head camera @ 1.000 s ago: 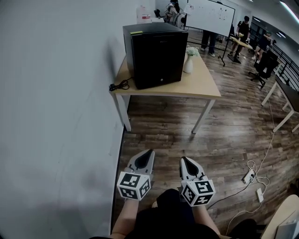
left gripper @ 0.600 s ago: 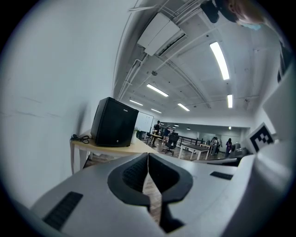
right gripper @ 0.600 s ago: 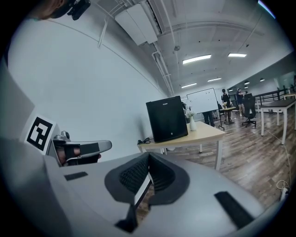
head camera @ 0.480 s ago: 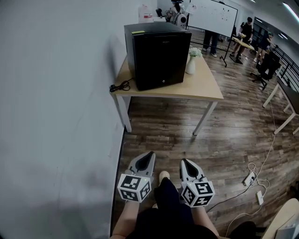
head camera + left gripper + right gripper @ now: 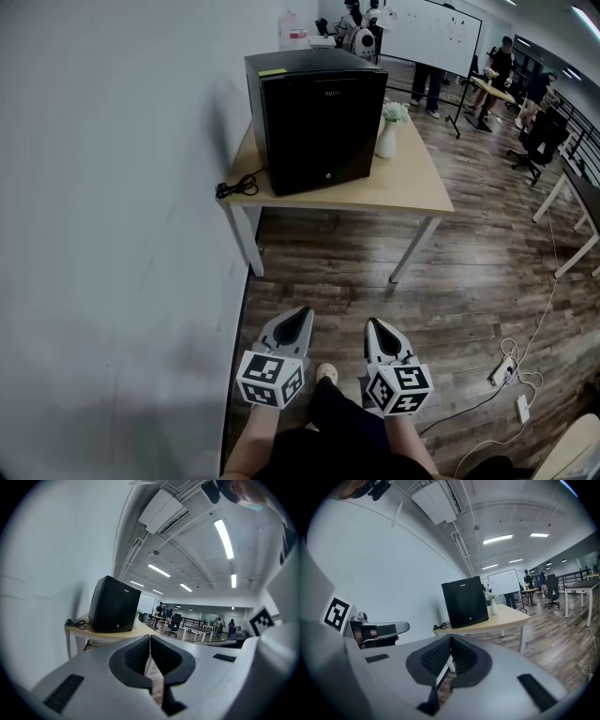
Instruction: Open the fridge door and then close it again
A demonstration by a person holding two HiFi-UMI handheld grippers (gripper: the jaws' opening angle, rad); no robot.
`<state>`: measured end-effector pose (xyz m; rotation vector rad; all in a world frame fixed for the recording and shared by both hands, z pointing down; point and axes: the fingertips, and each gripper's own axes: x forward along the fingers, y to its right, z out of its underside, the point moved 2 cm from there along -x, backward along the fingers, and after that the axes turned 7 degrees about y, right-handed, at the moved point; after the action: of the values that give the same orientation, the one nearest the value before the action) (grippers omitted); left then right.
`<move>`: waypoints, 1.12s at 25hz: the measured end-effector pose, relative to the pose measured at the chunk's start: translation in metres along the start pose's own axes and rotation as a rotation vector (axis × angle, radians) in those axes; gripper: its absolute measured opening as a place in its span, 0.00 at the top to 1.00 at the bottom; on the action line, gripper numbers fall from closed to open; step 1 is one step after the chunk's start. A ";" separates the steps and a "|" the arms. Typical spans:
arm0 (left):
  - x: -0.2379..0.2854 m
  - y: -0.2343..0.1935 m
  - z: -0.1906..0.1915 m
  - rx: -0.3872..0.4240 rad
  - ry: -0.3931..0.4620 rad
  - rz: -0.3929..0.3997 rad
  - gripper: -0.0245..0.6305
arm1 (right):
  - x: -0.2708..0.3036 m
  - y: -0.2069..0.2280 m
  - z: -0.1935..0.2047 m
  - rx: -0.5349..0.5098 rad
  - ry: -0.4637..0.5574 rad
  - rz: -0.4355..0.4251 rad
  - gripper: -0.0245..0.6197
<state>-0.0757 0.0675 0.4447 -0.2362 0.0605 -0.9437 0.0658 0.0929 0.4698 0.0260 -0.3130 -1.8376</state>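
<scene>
A black mini fridge [image 5: 319, 117] stands with its door closed on a light wooden table [image 5: 412, 192] against the white wall. It also shows in the left gripper view [image 5: 114, 610] and the right gripper view [image 5: 465, 603], far ahead of both jaws. My left gripper [image 5: 302, 312] and right gripper [image 5: 371, 322] hang side by side low over the wooden floor, well short of the table. Both point towards the fridge. Both are shut with nothing between the jaws, and the tips meet in each gripper view [image 5: 149, 637] [image 5: 450, 638].
A white vase with flowers [image 5: 386, 139] stands on the table right of the fridge, and a coiled black cable [image 5: 239, 185] lies at its left. A power strip and cords [image 5: 500, 370] lie on the floor at right. People, desks and a whiteboard [image 5: 431, 33] fill the back.
The table and fridge have drawn a little nearer in the head view as both grippers advanced together. A shoe now shows between the grippers. Both jaws stayed shut.
</scene>
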 end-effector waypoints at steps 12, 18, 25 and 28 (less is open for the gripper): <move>0.077 -0.047 -0.020 -0.002 0.011 -0.035 0.95 | 0.087 0.032 -0.024 -0.003 -0.006 -0.024 0.98; 0.113 -0.067 -0.031 0.001 0.020 -0.061 0.95 | 0.128 0.046 -0.036 -0.007 -0.008 -0.052 0.98; 0.161 -0.082 -0.040 0.012 0.021 -0.056 0.95 | 0.171 0.066 -0.049 -0.011 -0.009 -0.074 0.98; 0.180 -0.086 -0.040 0.018 0.017 -0.052 0.95 | 0.188 0.076 -0.052 -0.011 -0.008 -0.079 0.98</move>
<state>-0.0446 -0.1338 0.4346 -0.2140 0.0615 -0.9974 0.0922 -0.1142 0.4641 0.0234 -0.3117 -1.9184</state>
